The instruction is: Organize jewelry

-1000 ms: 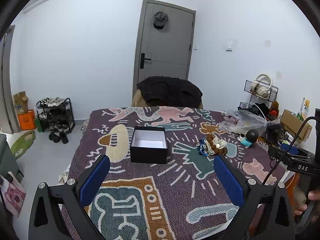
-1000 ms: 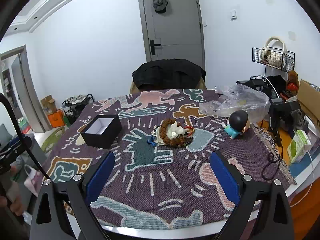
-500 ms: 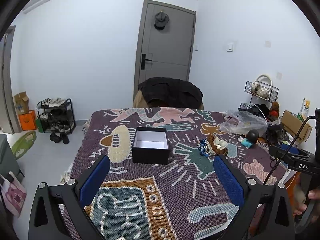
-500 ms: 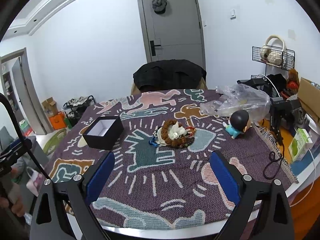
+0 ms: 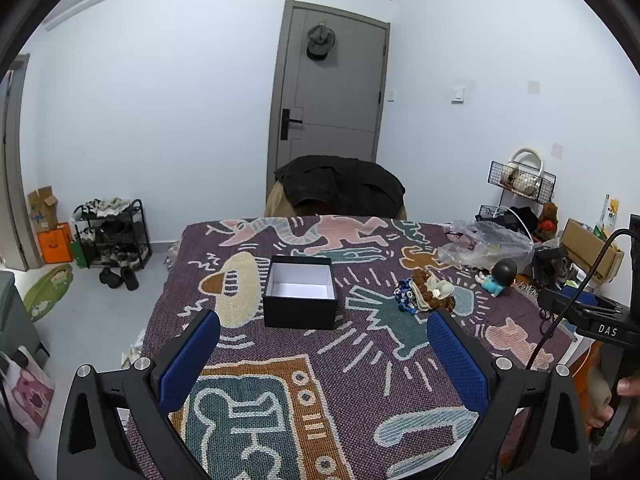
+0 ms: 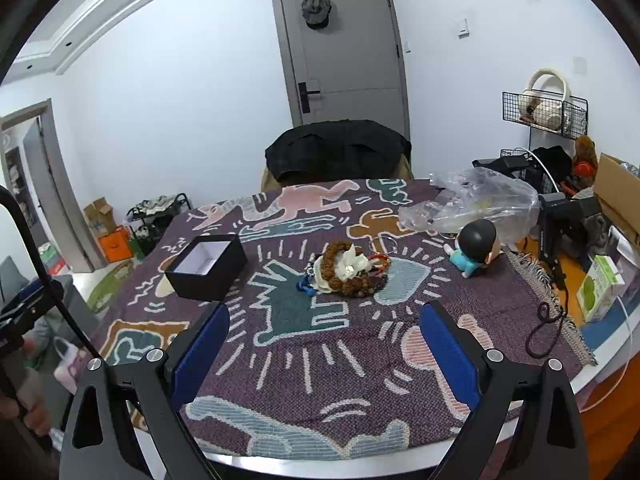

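White-walled room w/ grey door (image 5: pixel 328 108); table under patterned purple blanket (image 6: pixel 320 340). Black box (image 5: pixel 300 297), lid off, white interior, stands at centre of left-wrist view, approx. 12 o'clock of left gripper (image 5: pixel 322 354); fingers wide apart, holding nothing. Jewelry heap (image 6: pixel 346 268) (brown beads, white flower, blue & red pieces) lies at 3 o'clock of box, well apart from it; 12 o'clock of right gripper (image 6: pixel 324 344), fingers likewise spread, empty. Doll figurine (image 6: pixel 474 246) at 3 o'clock of heap; plastic bag (image 6: pixel 480 204) beyond it.
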Action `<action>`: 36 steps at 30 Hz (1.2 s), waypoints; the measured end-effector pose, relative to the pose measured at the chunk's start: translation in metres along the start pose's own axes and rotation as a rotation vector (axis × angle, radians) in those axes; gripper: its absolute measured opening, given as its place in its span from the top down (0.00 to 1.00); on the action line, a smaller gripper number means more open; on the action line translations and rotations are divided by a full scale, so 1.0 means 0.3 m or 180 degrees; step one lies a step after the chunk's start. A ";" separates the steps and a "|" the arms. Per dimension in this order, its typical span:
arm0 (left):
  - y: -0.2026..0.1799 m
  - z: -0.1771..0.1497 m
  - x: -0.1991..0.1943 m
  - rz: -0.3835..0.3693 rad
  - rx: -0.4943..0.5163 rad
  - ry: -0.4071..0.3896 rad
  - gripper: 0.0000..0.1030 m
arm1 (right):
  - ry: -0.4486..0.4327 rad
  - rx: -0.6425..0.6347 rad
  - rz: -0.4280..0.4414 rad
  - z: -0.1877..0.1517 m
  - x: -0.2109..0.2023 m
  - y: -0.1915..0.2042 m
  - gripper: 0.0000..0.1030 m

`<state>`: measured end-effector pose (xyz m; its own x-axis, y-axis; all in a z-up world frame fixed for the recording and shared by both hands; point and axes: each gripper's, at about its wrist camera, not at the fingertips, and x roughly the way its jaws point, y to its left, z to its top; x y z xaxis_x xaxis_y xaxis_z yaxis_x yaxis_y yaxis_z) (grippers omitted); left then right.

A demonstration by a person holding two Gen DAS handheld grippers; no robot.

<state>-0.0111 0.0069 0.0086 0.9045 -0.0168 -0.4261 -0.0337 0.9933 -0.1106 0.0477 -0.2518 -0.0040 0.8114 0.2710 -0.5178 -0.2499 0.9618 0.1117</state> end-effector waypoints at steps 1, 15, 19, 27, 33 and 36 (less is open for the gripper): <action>0.000 0.000 -0.001 -0.0002 0.0002 -0.0003 0.00 | -0.0002 -0.0001 0.0003 0.001 -0.001 -0.002 0.07; -0.010 0.003 -0.004 -0.0012 0.0007 0.0000 0.00 | -0.0021 -0.0006 0.0016 0.006 -0.009 -0.002 0.07; -0.021 0.010 -0.008 -0.0018 0.0032 -0.0004 0.00 | -0.0037 -0.0035 0.0025 0.007 -0.011 0.003 0.07; -0.028 0.016 -0.007 -0.0037 0.0062 -0.0002 0.00 | -0.0047 0.0024 0.0030 0.011 -0.012 -0.013 0.07; -0.026 0.024 0.009 -0.0051 0.0069 0.0019 0.00 | -0.0091 0.0051 0.0024 0.020 -0.015 -0.011 0.07; -0.024 0.029 0.019 -0.0075 0.0066 0.0038 0.00 | -0.0097 0.0049 -0.0027 0.027 -0.008 -0.010 0.07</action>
<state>-0.0021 0.0006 0.0149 0.8997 -0.0415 -0.4344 -0.0035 0.9948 -0.1022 0.0510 -0.2549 0.0039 0.8292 0.2638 -0.4928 -0.2352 0.9645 0.1206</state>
